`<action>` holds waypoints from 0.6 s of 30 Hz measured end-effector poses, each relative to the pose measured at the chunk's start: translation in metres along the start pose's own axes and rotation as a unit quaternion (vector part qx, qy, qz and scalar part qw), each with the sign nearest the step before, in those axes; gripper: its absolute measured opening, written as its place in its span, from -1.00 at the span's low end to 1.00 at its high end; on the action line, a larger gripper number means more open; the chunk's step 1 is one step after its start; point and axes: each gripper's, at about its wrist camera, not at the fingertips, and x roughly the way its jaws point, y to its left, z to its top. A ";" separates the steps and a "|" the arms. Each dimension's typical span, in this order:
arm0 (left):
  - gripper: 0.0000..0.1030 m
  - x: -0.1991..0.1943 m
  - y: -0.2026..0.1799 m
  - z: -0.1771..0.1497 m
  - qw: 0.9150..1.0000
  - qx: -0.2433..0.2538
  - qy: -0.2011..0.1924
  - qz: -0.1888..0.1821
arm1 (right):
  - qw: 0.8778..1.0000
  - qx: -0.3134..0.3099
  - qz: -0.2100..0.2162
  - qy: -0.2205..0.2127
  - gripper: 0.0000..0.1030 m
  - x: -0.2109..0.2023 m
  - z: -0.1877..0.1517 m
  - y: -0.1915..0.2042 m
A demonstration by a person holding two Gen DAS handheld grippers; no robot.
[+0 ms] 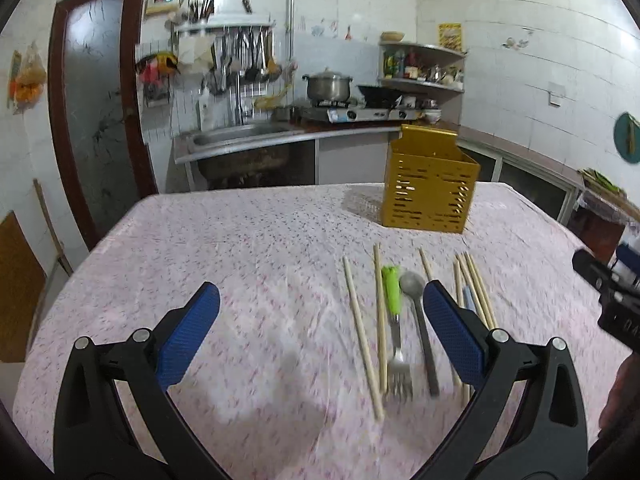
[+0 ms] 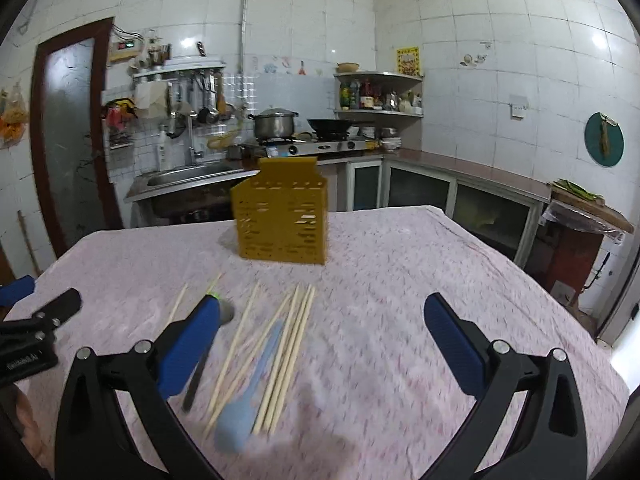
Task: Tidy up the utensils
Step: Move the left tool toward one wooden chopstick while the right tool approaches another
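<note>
My left gripper (image 1: 320,316) and my right gripper (image 2: 322,328) both have black arms and blue pads (image 1: 190,334) with a fine dotted texture. The cloth (image 1: 240,248) under them is pale pink, speckled with small darker flecks. The holder (image 1: 430,186) is mustard yellow, pierced with rows of short slots. The chopsticks (image 2: 290,354) are pale wood. The fork (image 1: 394,320) is silver with a lime-green handle, the spoon (image 1: 420,320) is dull grey metal, and the other spoon (image 2: 250,390) is light blue.
</note>
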 end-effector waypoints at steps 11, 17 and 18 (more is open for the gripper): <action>0.91 0.098 -0.012 0.039 0.997 0.007 0.081 0.016 | 0.996 -0.003 -0.013 0.091 0.93 0.103 0.020 0.008; 0.91 0.134 -0.020 0.038 0.993 0.012 0.119 0.002 | 0.989 0.016 -0.013 0.147 0.93 0.153 0.014 0.004; 0.91 0.138 -0.020 0.036 0.992 0.012 0.123 0.001 | 0.988 0.009 -0.014 0.151 0.93 0.158 0.011 0.002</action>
